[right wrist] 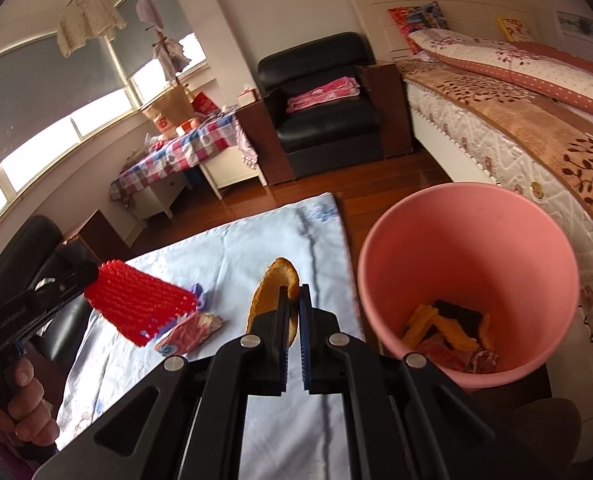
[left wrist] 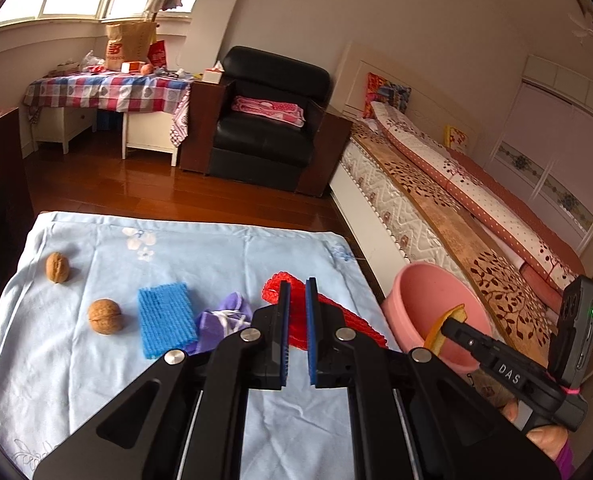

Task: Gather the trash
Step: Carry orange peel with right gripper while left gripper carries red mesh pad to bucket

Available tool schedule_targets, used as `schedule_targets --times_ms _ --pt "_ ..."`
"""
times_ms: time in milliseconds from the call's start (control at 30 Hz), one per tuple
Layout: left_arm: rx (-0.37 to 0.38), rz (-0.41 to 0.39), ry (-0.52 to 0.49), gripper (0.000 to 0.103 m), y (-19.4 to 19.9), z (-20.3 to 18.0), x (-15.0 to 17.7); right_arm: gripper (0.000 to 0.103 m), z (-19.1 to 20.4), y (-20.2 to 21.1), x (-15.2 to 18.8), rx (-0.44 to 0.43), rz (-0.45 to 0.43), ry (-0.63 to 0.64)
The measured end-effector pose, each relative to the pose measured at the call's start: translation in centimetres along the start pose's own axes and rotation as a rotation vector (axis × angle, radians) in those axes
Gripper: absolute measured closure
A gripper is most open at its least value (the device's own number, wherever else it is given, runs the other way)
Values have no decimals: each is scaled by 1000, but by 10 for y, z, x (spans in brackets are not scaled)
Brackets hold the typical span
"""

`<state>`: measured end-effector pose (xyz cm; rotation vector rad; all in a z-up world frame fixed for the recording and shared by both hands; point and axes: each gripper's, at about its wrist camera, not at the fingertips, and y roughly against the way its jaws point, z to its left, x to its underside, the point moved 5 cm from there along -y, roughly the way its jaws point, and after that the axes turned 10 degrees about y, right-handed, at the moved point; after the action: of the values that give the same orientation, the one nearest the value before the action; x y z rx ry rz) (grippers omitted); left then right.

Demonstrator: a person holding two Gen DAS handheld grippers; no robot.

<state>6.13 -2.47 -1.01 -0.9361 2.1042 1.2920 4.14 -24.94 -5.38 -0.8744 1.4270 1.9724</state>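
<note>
Your right gripper (right wrist: 293,312) has its fingers clamped on the orange peel (right wrist: 273,296), long axis up along the fingers. The pink bin (right wrist: 468,240) sits just right of it, mouth open toward you, so right is the nearer hand. Your left gripper (left wrist: 297,312) is clamped on the red mesh (left wrist: 328,312), above the blue-cloth surface (left wrist: 216,248), bin further right.

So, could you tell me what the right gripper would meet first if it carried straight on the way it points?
Probably nothing close: the right gripper, holding the orange peel, points over the blue cloth toward the floor beyond; the pink bucket sits just right of that line.
</note>
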Motion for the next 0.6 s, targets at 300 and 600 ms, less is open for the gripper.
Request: schedule_targets --times_ms 300,600 --pt "58 40 -102 97 -23 -55 12 99 -58 22 -1 109 -51 -85" --pt "105 84 -189 97 -61 -111 23 99 -104 29 5 174 -68 -150"
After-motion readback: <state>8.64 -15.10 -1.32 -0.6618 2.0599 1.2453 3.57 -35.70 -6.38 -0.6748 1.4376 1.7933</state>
